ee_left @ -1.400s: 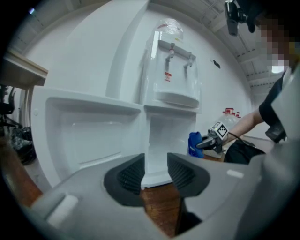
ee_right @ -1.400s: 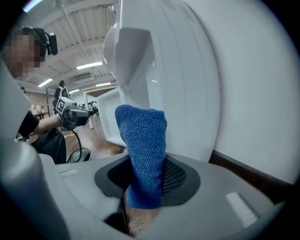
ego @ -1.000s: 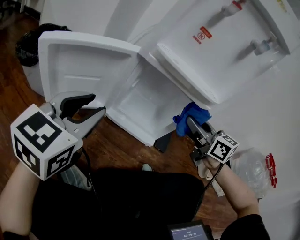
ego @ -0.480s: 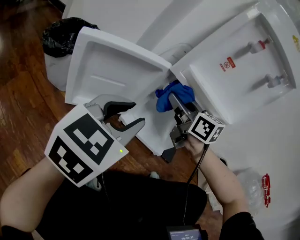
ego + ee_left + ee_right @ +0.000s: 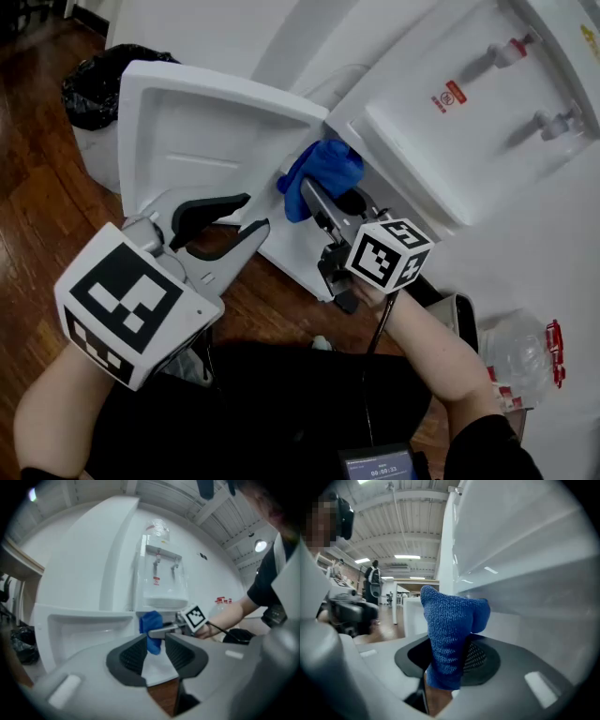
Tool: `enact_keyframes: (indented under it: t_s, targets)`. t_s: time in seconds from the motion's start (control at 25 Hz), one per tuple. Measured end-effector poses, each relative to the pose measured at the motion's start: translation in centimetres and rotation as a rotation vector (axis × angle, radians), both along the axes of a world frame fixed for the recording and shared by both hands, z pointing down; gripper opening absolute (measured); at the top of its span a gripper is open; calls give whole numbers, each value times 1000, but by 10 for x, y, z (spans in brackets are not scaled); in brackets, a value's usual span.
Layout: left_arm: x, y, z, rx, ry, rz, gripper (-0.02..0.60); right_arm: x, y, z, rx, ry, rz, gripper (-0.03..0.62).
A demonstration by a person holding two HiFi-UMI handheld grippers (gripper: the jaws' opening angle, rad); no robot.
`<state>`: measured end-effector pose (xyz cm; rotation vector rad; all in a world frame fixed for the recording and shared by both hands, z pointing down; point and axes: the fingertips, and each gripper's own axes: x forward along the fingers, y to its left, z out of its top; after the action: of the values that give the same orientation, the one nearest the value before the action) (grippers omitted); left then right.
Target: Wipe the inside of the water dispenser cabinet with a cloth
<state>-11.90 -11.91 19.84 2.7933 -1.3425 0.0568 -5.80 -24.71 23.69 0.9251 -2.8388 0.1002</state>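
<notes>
the blue cloth (image 5: 450, 634) was pinched between the jaws of the right gripper (image 5: 311, 192). the jaws were closed on its lower part, and the rest bunched up above and past their tips. we saw it at the mouth of the cabinet, just beside a white inner wall (image 5: 525, 597), though we could not tell whether it touched. the cabinet door (image 5: 206, 141) stood open to the left of the cloth, and the water dispenser (image 5: 450, 141) with its taps rose to the right. the left gripper (image 5: 255, 212) hung in front of the door, above the wooden floor (image 5: 37, 187). its jaws were slightly apart, with nothing between them.
</notes>
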Motion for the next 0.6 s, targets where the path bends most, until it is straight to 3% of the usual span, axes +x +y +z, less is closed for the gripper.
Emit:
enact_keyframes:
  t_s: [0.08,0.16,0.2,0.28,0.36,0.48,0.6]
  targets:
    - [-8,-1,-7,2,40,-24,115,2,38,11,-66,-20,-114,144]
    - [-2,0,-10,26,68,23,117,3,71,16,-84,-16,-240,144]
    - [7,4,-10,36,71,77,152,3,86,17,-71,-18,-301,144]
    - [27,14,-2,25,53,202,315,0,112,19,-33,-52,-401,146]
    - [46,20,13,-20,40,285,435,2,133,20,2,-75,-492,146]
    - [70,26,41,-143,63,387,490,5,168,10,60,-78,-667,147]
    - [86,55,51,-224,81,600,502,-2,205,7,86,-80,-798,147]
